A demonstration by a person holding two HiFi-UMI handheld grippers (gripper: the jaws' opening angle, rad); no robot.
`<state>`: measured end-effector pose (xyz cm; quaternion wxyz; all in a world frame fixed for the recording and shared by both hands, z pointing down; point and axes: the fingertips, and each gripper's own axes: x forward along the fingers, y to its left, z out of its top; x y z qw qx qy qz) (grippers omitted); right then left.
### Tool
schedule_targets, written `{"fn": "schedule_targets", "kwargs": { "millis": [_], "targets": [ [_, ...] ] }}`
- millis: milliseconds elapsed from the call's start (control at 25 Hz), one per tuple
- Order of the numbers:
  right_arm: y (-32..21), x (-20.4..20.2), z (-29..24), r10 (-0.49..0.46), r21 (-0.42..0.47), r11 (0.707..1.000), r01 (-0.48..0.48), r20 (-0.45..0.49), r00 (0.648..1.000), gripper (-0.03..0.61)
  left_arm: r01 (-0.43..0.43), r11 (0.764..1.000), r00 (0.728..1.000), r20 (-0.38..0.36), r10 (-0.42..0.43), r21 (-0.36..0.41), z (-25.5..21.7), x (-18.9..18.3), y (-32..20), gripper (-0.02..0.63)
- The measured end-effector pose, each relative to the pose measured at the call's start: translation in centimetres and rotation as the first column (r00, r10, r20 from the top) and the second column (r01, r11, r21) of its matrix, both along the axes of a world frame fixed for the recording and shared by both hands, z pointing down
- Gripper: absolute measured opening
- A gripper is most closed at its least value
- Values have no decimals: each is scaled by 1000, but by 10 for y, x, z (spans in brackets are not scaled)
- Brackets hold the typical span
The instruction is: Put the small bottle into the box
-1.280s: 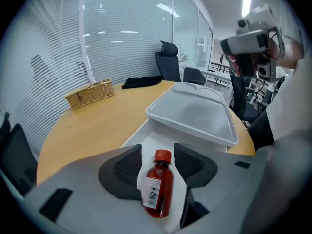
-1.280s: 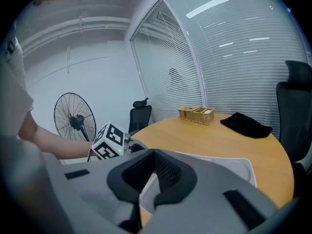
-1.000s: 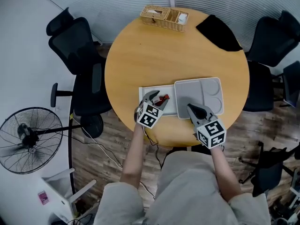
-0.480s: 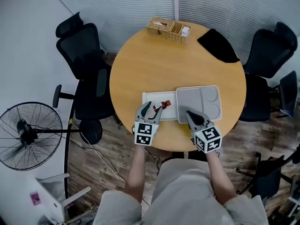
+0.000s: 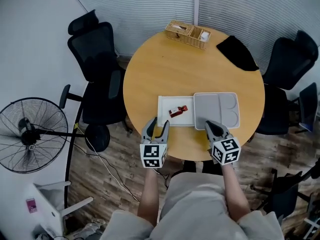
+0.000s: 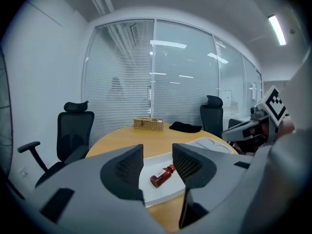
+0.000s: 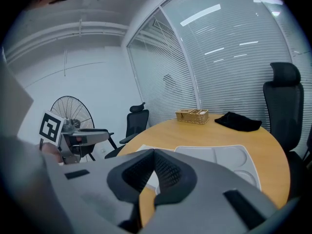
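Since the earlier frame both grippers have drawn back from the box toward 6 o'clock, and they now hang over the near edge of the table [image 5: 175, 69]. The jaws of the left gripper [image 5: 156, 127] stand apart with nothing between them; through the gap we see only the bottle [image 5: 177, 111], well ahead. The jaws of the right gripper [image 5: 214, 127] are together, tip against tip, and hold nothing.

The bottle lies on its side in the white box [image 5: 164, 118], its cap pointing to about 2 o'clock. A grey tray [image 5: 220, 109] touches the box at 3 o'clock. A basket [image 5: 188, 33] stands at 12 o'clock of the table, well apart.

We judge the placing as done, so the step is a clean retreat. To do it well, we should keep the left jaws wide and move straight back, without brushing the box rim. A lying bottle may roll, so we should watch it a moment.
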<state>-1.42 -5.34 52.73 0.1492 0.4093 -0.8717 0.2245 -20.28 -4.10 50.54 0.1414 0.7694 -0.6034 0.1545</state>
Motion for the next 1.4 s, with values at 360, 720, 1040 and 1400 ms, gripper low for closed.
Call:
{"fn": "schedule_targets", "kwargs": {
  "millis": [360, 720, 1040, 1400],
  "targets": [
    [-2, -4, -7, -50, 13, 999, 50, -9, 999, 18, 109, 993, 993, -47, -107, 35, -14, -18, 23, 106],
    [17, 4, -23, -91, 31, 995, 91, 13, 996, 18, 133, 990, 990, -43, -131, 36, -32, -5, 51, 29],
    [44, 16, -28, -97, 33, 995, 95, 50, 994, 18, 159, 987, 986, -55, -158, 17, -36, 19, 78, 29],
    [64, 21, -30, -129, 49, 991, 126, 80, 988, 18, 184, 983, 981, -59, -183, 7, -34, 34, 106, 29]
  ]
}}
